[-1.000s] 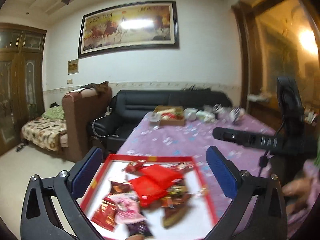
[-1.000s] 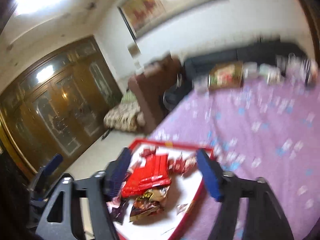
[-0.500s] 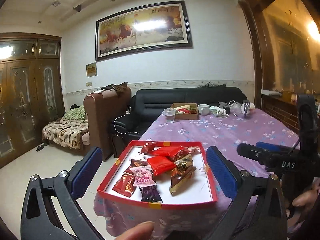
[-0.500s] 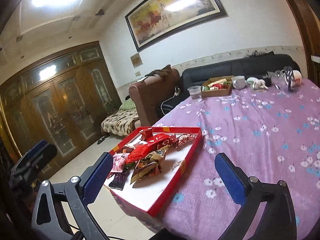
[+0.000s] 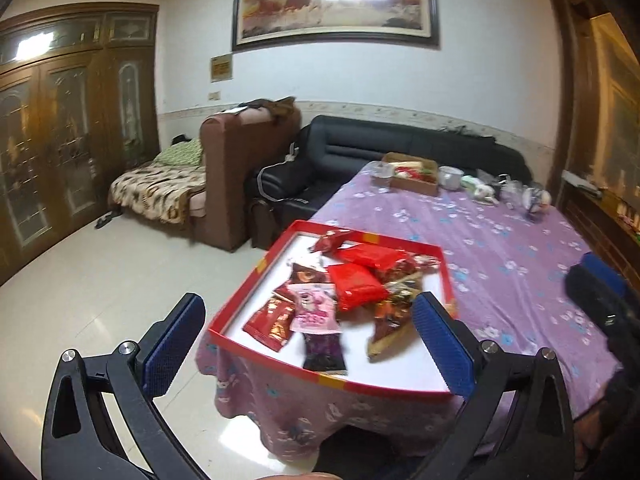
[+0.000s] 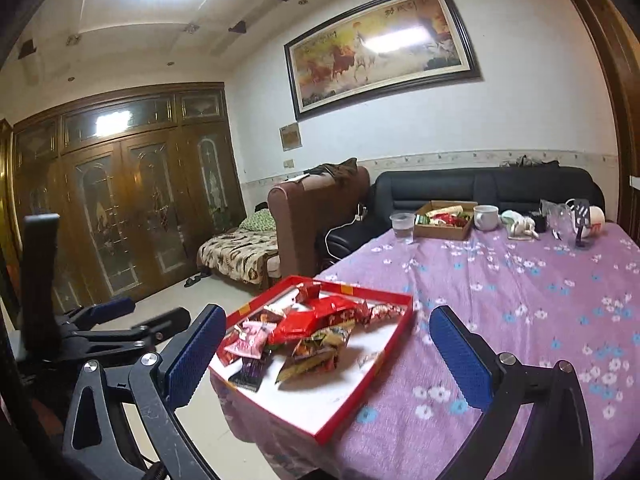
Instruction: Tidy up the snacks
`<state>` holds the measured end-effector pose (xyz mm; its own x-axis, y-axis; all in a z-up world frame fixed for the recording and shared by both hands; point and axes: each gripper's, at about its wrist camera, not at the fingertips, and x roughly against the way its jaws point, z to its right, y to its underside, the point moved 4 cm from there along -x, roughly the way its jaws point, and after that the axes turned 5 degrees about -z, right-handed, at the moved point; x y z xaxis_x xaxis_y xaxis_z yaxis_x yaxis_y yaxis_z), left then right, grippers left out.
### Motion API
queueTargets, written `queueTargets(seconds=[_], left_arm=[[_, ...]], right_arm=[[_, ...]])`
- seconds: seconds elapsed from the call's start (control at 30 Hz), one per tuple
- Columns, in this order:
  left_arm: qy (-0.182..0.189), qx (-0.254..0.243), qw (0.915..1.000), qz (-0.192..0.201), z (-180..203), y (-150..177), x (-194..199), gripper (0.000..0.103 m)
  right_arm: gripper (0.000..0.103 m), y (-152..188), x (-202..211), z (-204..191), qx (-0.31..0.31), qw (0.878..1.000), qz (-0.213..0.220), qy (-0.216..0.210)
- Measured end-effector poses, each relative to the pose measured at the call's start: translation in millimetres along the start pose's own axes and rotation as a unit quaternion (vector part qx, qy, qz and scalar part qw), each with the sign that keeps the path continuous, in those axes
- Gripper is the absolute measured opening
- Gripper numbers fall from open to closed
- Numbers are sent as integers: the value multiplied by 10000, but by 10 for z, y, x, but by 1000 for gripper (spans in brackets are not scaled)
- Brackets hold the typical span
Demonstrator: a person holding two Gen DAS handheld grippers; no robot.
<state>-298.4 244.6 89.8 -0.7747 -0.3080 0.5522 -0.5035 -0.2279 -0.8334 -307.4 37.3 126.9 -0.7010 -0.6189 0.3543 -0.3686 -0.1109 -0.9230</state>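
Two claws, both spread wide & holding nothing: left claw [image 5: 308, 338] and right claw [image 6: 326, 358] hang short of the red tray [image 5: 256, 272] at the counter [image 6: 520, 300] corner. Vs half a sec ago the left view has swung left and tipped, the tray now skewed in frame; the right view has closed in a little. Snack packets [image 5: 352, 284] lie heaped in the tray's far half, as they did before: red packs, a pink one [image 5: 314, 308], a dark one nearest. Pile looks unshifted, though blur makes that unsure. So only the claws moved; heap fits either unsorted or just gathered in.
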Motion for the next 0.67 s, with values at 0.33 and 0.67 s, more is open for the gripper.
queueTargets(seconds=[0.33, 0.67], left_arm=[[-333, 68, 9990, -304, -71, -83, -365, 103], [-381, 11, 9984, -423, -40, -111, -490, 103]], right_arm=[[102, -134, -390, 151, -219, 9992, -285, -192], [102, -123, -627, 134, -129, 9985, -434, -295]])
